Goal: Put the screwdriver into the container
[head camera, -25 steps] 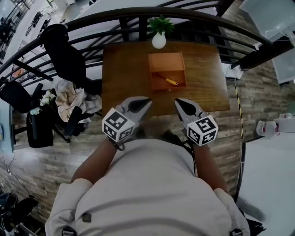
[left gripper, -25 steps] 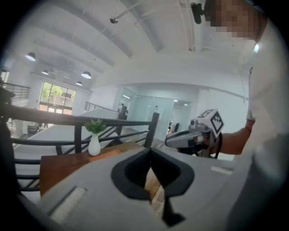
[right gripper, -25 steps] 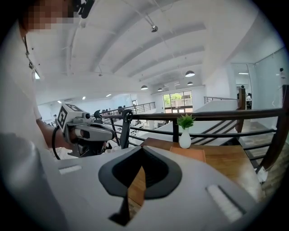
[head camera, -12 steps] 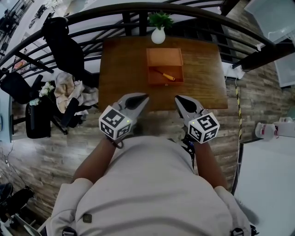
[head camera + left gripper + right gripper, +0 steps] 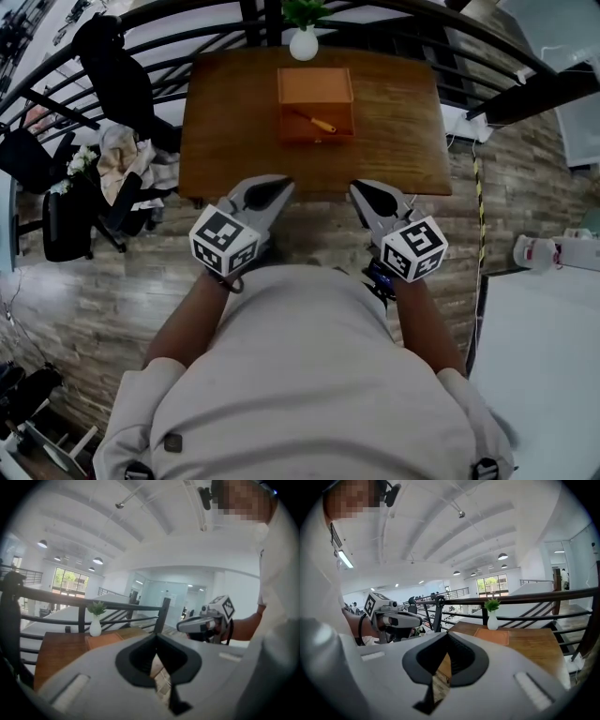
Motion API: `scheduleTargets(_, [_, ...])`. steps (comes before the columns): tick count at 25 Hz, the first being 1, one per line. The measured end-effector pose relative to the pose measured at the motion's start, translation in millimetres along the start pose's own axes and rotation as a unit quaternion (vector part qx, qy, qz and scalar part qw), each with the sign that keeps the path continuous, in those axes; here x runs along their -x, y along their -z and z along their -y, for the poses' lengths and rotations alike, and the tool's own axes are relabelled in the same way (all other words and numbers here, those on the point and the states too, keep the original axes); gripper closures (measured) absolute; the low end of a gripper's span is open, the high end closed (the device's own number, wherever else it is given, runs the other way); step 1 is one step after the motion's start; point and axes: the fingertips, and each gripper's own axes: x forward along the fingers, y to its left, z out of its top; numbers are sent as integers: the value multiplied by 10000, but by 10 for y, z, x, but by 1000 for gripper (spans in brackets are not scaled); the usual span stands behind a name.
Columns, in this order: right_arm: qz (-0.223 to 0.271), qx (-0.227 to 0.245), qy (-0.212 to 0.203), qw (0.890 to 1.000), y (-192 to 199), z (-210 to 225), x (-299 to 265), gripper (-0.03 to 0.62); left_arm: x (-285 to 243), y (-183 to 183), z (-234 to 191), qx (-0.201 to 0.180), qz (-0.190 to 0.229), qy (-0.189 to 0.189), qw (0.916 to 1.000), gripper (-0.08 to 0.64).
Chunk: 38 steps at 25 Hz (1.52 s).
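Observation:
The screwdriver, yellow-handled with a thin shaft, lies inside the orange container on the far half of the brown table. Both grippers hang in front of the person's chest, short of the table's near edge and well apart from the container. My left gripper is shut with nothing in it, and so is my right gripper. The left gripper view shows its own closed jaws, the container and the right gripper. The right gripper view shows its closed jaws, the container and the left gripper.
A white vase with a green plant stands just behind the container. A black railing curves round the table's far side. A black chair with cloths stands left of the table. A cable runs along the plank floor on the right.
The table and container have slid up and farther off in the head view, as the person backs away. Both grippers have stayed shut and empty near the chest.

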Motion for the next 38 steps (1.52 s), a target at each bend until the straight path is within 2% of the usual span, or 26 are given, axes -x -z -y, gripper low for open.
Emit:
scheduleTargets(16, [-102,-46,-388,9992,792,-427,1104,584,42,540,1305,96,-73,-114,9999,557])
scheduleTargets(28, [-88,29,-566,9984,896,-639,1319,584,242,646,1582,94,-59,-309,9995,557])
scheduleTargets(38, [-64,73,-509,9987,906,-679,1394,584,261,677,1651,110,-27,-266,9996,557])
